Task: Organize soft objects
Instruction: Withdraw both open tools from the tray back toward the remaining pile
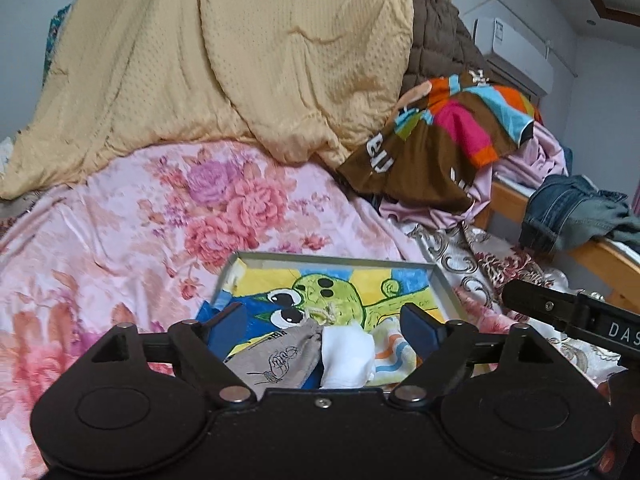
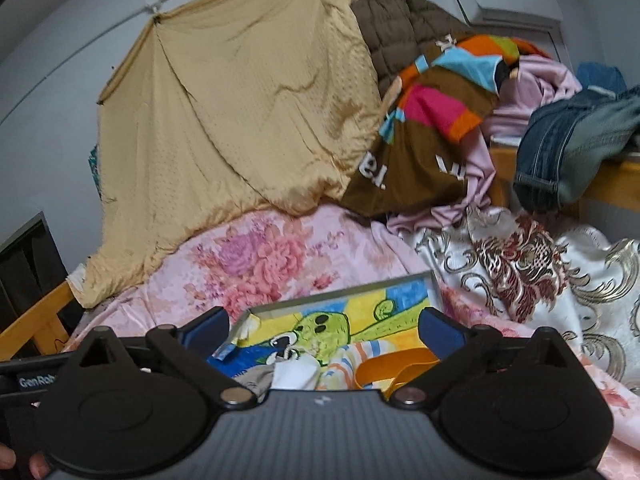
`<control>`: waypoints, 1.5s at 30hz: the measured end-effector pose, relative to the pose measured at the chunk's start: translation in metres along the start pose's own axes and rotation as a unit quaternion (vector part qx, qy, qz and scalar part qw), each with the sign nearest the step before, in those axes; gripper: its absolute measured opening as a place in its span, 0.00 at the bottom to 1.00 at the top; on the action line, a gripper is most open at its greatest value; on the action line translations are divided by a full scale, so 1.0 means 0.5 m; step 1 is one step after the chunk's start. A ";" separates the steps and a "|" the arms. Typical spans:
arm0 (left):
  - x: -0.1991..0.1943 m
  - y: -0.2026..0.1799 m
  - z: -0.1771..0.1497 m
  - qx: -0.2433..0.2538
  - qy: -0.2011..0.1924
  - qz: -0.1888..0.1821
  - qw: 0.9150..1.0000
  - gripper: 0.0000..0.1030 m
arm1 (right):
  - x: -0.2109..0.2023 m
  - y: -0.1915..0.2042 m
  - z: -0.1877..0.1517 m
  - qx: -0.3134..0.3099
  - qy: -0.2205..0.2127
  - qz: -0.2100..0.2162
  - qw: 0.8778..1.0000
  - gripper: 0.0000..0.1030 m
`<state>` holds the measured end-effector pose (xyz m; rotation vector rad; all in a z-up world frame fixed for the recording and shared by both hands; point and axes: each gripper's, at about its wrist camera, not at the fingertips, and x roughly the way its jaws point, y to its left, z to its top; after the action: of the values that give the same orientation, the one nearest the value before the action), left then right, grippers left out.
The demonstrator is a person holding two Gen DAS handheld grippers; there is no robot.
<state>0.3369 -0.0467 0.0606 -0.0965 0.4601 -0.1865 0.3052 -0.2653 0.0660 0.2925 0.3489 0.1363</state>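
Left wrist view: left gripper [image 1: 324, 322] is spread wide and empty over the tray [image 1: 442, 280], where a grey pouch [image 1: 276, 354] and white cloth [image 1: 348, 354] lie. They're probably light and floppy, so pinch a bunched fold. Right wrist view: right gripper [image 2: 324, 330] is wide too, nothing held (orange strap [image 2: 394, 364] could snag), and the jeans [image 2: 568, 148] sit well apart.
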 end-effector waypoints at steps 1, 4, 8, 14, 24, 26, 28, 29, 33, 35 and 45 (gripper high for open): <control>-0.014 0.000 0.001 0.000 -0.004 0.001 1.000 0.90 | -0.010 0.003 0.000 -0.002 -0.002 0.001 1.000 1.00; -0.053 -0.001 0.004 0.000 -0.017 0.006 1.000 0.94 | -0.043 0.018 -0.006 -0.014 -0.010 0.004 1.000 1.00; -0.098 0.000 0.001 -0.001 -0.025 0.010 1.000 0.96 | -0.082 0.036 -0.019 -0.028 -0.018 0.005 0.999 1.00; -0.157 0.011 -0.022 -0.004 -0.036 0.019 0.999 0.99 | -0.126 0.066 -0.043 -0.051 -0.022 -0.007 0.998 1.00; -0.240 0.019 -0.084 0.036 -0.031 0.025 0.999 0.99 | -0.180 0.101 -0.102 -0.083 -0.041 -0.006 0.996 1.00; -0.252 0.022 -0.092 0.035 -0.027 0.024 0.999 0.99 | -0.189 0.107 -0.114 -0.087 -0.043 -0.006 0.995 1.00; -0.265 0.026 -0.105 0.035 -0.026 0.025 0.999 0.99 | -0.197 0.114 -0.124 -0.091 -0.044 -0.001 0.995 1.00; -0.270 0.028 -0.110 0.036 -0.024 0.026 0.999 0.99 | -0.200 0.115 -0.127 -0.093 -0.046 0.001 0.995 1.00; -0.286 0.038 -0.135 0.039 -0.017 0.030 0.999 0.99 | -0.214 0.123 -0.145 -0.101 -0.051 0.017 0.993 1.00; -0.293 0.045 -0.149 0.045 -0.011 0.030 0.998 0.99 | -0.221 0.127 -0.155 -0.106 -0.054 0.018 0.993 1.00; -0.312 0.081 -0.218 0.085 0.026 0.018 0.996 0.99 | -0.244 0.165 -0.202 -0.150 -0.047 0.011 0.988 1.00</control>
<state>0.1570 0.0188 0.0253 0.0838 0.4955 -0.1930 0.1492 -0.1832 0.0391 0.0051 0.2277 0.1939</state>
